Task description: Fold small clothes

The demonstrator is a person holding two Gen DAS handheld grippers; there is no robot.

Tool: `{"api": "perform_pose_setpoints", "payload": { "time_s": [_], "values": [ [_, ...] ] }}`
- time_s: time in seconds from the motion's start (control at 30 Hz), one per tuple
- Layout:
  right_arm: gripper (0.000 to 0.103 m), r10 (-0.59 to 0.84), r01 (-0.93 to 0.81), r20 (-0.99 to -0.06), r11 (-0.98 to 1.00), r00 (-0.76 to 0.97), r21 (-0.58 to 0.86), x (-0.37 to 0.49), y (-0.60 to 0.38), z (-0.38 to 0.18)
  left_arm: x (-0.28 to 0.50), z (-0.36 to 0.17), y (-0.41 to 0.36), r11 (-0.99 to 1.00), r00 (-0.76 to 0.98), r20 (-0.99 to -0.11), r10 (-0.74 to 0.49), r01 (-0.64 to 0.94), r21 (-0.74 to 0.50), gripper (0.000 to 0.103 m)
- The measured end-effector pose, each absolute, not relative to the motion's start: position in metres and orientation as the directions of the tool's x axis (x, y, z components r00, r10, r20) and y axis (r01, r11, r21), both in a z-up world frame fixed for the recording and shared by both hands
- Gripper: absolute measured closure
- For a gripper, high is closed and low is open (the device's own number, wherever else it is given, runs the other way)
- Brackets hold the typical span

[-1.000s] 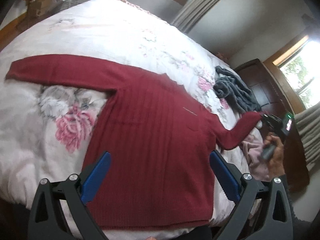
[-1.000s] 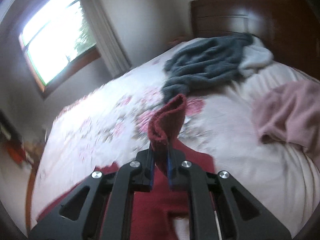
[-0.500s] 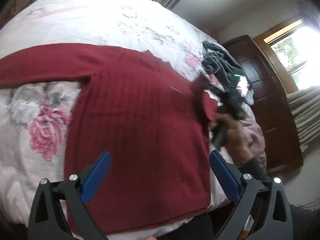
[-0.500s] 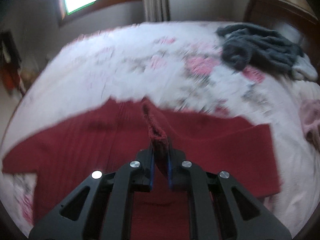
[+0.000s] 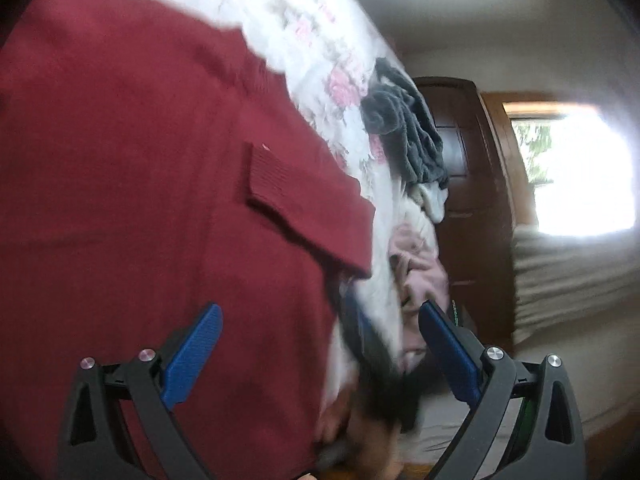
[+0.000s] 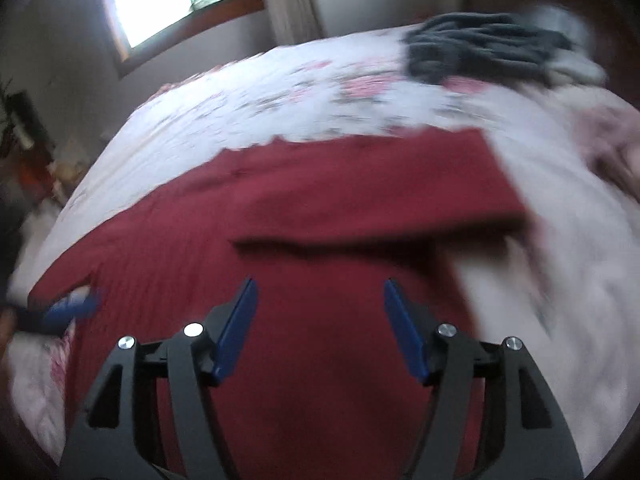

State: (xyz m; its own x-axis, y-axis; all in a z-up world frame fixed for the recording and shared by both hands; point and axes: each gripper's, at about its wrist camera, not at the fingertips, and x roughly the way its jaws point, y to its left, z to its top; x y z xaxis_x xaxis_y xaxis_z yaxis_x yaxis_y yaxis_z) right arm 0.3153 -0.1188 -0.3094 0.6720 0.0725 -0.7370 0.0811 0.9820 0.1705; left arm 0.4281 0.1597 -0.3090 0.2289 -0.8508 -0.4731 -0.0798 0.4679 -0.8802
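Note:
A dark red knit sweater (image 5: 132,168) lies flat on the floral bedspread (image 5: 320,56). One sleeve (image 5: 296,204) is folded inward across the body; its ribbed cuff (image 5: 260,176) rests on the chest. In the right wrist view the same folded sleeve (image 6: 360,216) crosses the sweater (image 6: 320,360) just ahead of my right gripper (image 6: 318,322), which is open and holds nothing. My left gripper (image 5: 320,344) is open above the sweater's lower right edge. The other gripper (image 5: 360,336) shows blurred between its fingers.
A grey garment (image 5: 404,128) and a pink one (image 5: 420,264) lie on the bed beside the sweater, also grey (image 6: 480,48) at the far right in the right wrist view. A dark wooden cabinet (image 5: 468,184) stands past the bed edge. Windows are bright.
My right gripper has let go of the sleeve, which now lies folded across the sweater's body, and has opened. The left gripper has swung right, toward the bed's edge.

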Motion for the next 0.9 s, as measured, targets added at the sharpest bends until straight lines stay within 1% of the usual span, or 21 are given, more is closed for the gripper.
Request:
{"api": "perform_pose_setpoints", "payload": {
  "time_s": [0.07,0.17,0.2,0.27,0.33,0.37,0.4,0.47,0.5,0.53,0.57,0.63,0.7,0.83,0.87,0.9],
  "values": [
    [0.033,0.017,0.127,-0.721,0.981,0.692,0.145,0.278,-0.126,-0.314,0.460,-0.336,0.137,0.431,0.199,-0.450,-0.870,-0.134,-0.892,0.004],
    [0.028,-0.068,0.176,-0.679,0.980,0.731,0.091,0.227,-0.128,-0.323,0.497,-0.366,0.110,0.426,0.191,-0.462,-0.866,-0.204,-0.882,0.004],
    [0.028,-0.092,0.190,-0.670,0.979,0.736,0.075,0.215,-0.127,-0.329,0.506,-0.373,0.102,0.428,0.190,-0.468,-0.863,-0.217,-0.878,0.004],
    [0.028,-0.106,0.205,-0.676,0.976,0.729,0.067,0.200,-0.129,-0.342,0.524,-0.382,0.087,0.461,0.184,-0.503,-0.844,-0.228,-0.857,0.004],
    [0.034,-0.087,0.213,-0.696,0.972,0.713,0.097,0.198,-0.134,-0.347,0.538,-0.392,0.078,0.514,0.171,-0.563,-0.809,-0.259,-0.818,0.005],
    [0.034,-0.084,0.217,-0.675,0.970,0.733,0.114,0.196,-0.137,-0.344,0.544,-0.396,0.076,0.516,0.172,-0.570,-0.804,-0.275,-0.811,0.005],
    [0.031,-0.114,0.245,-0.658,0.963,0.744,0.110,0.197,-0.139,-0.343,0.547,-0.399,0.076,0.520,0.174,-0.576,-0.799,-0.283,-0.806,0.006],
    [0.032,-0.102,0.282,-0.692,0.948,0.715,0.151,0.200,-0.149,-0.350,0.552,-0.399,0.075,0.537,0.184,-0.596,-0.782,-0.286,-0.793,0.008],
    [0.032,-0.098,0.293,-0.694,0.941,0.713,0.168,0.199,-0.153,-0.351,0.554,-0.398,0.076,0.547,0.186,-0.604,-0.775,-0.280,-0.789,0.031],
    [0.032,-0.101,0.303,-0.691,0.937,0.716,0.177,0.198,-0.155,-0.351,0.557,-0.396,0.072,0.582,0.170,-0.632,-0.756,-0.265,-0.768,0.078],
    [0.032,-0.100,0.301,-0.689,0.937,0.718,0.179,0.196,-0.154,-0.351,0.559,-0.396,0.070,0.611,0.147,-0.657,-0.739,-0.266,-0.746,0.091],
    [0.032,-0.097,0.278,-0.685,0.947,0.722,0.160,0.196,-0.148,-0.352,0.562,-0.395,0.069,0.629,0.134,-0.674,-0.726,-0.267,-0.730,0.092],
    [0.033,-0.092,0.254,-0.685,0.957,0.723,0.140,0.197,-0.140,-0.352,0.566,-0.386,0.070,0.651,0.137,-0.687,-0.714,-0.231,-0.723,0.093],
    [0.033,-0.089,0.248,-0.690,0.959,0.718,0.134,0.200,-0.139,-0.353,0.580,-0.335,0.069,0.664,0.170,-0.673,-0.720,-0.112,-0.739,0.094],
    [0.033,-0.089,0.255,-0.694,0.957,0.715,0.140,0.201,-0.141,-0.354,0.586,-0.309,0.071,0.667,0.193,-0.663,-0.723,-0.055,-0.743,0.094],
    [0.033,-0.087,0.261,-0.699,0.954,0.710,0.147,0.201,-0.143,-0.355,0.590,-0.294,0.073,0.669,0.206,-0.658,-0.724,-0.025,-0.743,0.094]
  ]
}}
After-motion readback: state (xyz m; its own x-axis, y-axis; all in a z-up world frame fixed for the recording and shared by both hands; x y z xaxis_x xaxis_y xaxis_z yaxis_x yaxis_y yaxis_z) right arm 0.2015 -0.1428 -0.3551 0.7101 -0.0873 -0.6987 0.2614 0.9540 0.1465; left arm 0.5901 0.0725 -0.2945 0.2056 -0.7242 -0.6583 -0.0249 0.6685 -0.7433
